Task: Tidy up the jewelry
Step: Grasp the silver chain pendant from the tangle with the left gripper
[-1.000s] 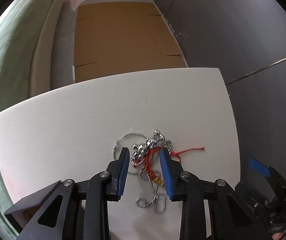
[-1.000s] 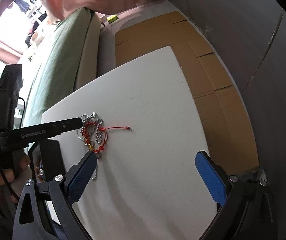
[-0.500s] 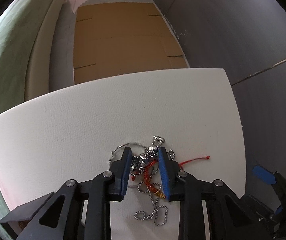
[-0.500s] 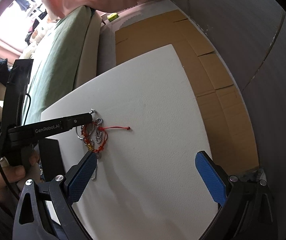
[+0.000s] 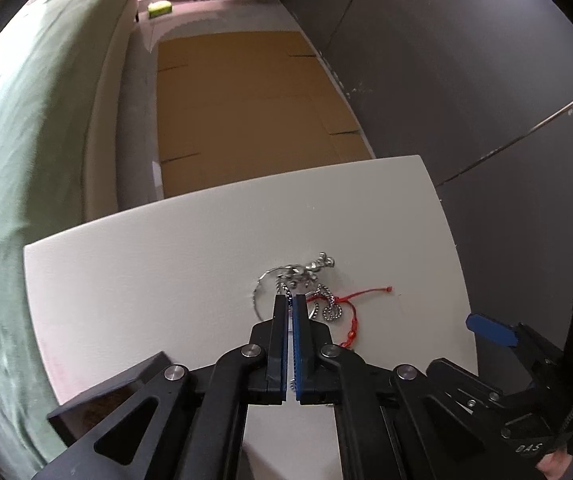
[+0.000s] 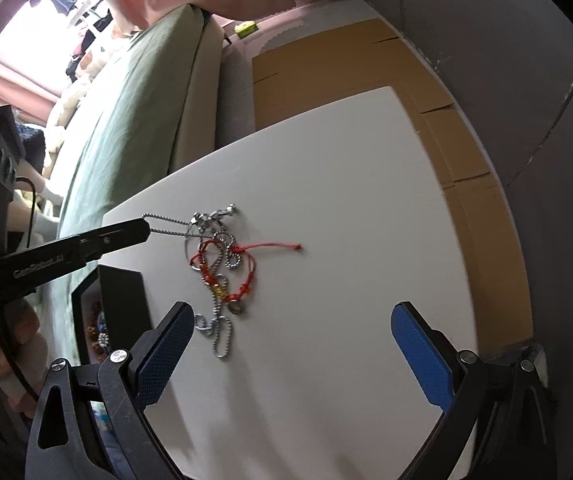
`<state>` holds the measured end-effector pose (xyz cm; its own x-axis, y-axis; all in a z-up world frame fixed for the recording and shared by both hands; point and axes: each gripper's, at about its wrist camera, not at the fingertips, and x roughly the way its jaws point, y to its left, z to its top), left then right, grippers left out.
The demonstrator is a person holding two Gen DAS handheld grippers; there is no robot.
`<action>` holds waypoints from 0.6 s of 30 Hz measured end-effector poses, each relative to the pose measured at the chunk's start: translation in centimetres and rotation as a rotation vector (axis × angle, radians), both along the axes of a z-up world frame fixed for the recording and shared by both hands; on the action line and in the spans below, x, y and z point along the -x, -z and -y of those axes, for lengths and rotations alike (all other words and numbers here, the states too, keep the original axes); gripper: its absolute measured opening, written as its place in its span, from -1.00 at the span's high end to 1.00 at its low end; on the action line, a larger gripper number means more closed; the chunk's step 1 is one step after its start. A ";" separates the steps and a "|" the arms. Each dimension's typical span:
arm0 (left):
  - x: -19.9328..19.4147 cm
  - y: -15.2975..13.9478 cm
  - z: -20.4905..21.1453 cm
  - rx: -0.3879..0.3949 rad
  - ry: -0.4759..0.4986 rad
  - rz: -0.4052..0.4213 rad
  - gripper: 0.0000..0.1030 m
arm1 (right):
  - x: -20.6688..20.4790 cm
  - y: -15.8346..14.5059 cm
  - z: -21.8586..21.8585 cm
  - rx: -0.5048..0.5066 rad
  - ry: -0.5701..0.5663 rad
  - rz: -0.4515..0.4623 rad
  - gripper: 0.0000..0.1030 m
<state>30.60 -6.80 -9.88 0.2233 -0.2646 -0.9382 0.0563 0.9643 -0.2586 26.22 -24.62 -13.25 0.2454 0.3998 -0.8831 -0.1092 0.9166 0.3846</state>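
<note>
Pinching the ball chain (image 6: 174,227) w/ your left claw (image 5: 289,300), pulled taut off the tangle on white surface (image 6: 358,200). Red cord bracelet (image 6: 242,268) lies in the pile. Right claw (image 6: 290,340) spread wide, holding nothing, near surface's edge.

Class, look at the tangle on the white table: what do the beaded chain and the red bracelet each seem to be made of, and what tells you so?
Beaded chain: probably metal with a shiny silver finish; its tiny round beads catch bright glints. One end is pinched in the left gripper.
Red bracelet: seemingly knotted cord or thread with a matte look; a thin tail ends in a knot. Its small yellow bead looks glossy; material unclear.
</note>
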 end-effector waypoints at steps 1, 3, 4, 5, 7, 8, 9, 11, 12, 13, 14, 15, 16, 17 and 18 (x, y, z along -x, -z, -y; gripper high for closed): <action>0.2 -0.2 0.0 -0.004 0.001 0.014 0.98 | 0.0 0.0 -0.2 0.001 -0.001 0.000 -0.95; 0.2 -0.5 -0.5 -0.001 0.006 0.029 0.98 | 0.2 -0.2 -0.5 0.004 -0.003 0.006 -0.95; 0.2 -0.6 -0.5 0.008 0.005 0.033 0.98 | 0.2 -0.3 -0.5 0.006 -0.005 0.010 -0.95; 0.3 -0.9 -0.6 0.011 0.006 0.039 0.98 | 0.3 -0.5 -0.5 0.006 -0.006 0.015 -0.95; 0.4 -1.9 -1.0 0.015 0.016 0.056 1.00 | 0.3 -0.6 -0.4 0.004 -0.008 0.021 -0.95; 0.3 -2.4 -0.9 0.019 0.018 0.067 1.00 | 0.3 -0.7 -0.3 0.004 -0.008 0.022 -0.95; 0.5 -3.0 -1.0 0.023 0.020 0.079 1.00 | 0.2 -0.7 -0.3 0.003 -0.007 0.021 -0.95; 1.0 -4.7 -1.5 0.036 0.023 0.110 1.00 | 0.2 -0.6 -0.3 0.000 -0.006 0.020 -0.95; 1.1 -5.4 -1.6 0.040 0.024 0.123 1.00 | 0.1 -0.6 -0.4 0.000 -0.008 0.020 -0.95; 1.4 -6.4 -1.8 0.041 0.028 0.141 1.00 | 0.1 -0.5 -0.5 -0.001 -0.010 0.019 -0.95; 1.6 -7.0 -1.9 0.040 0.032 0.151 1.00 | 0.1 -0.5 -0.6 -0.001 -0.013 0.019 -0.95; 1.7 -7.5 -1.8 0.036 0.036 0.160 1.00 | 0.2 -0.5 -0.7 -0.002 -0.016 0.019 -0.95; 1.7 -7.8 -1.7 0.028 0.038 0.162 1.00 | 0.3 -0.5 -0.9 -0.004 -0.020 0.020 -0.95; 1.8 -7.9 -1.5 0.010 0.045 0.161 1.00 | 0.3 -0.6 -1.0 -0.005 -0.022 0.019 -0.95; 1.8 -7.8 -1.2 -0.002 0.051 0.153 1.00 | 0.4 -0.6 -1.1 -0.006 -0.023 0.018 -0.95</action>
<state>28.85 -5.58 -2.10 0.3497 -0.2772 -0.8949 0.1432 0.9598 -0.2414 25.85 -23.53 -12.69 0.2522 0.4109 -0.8761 -0.1374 0.9114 0.3879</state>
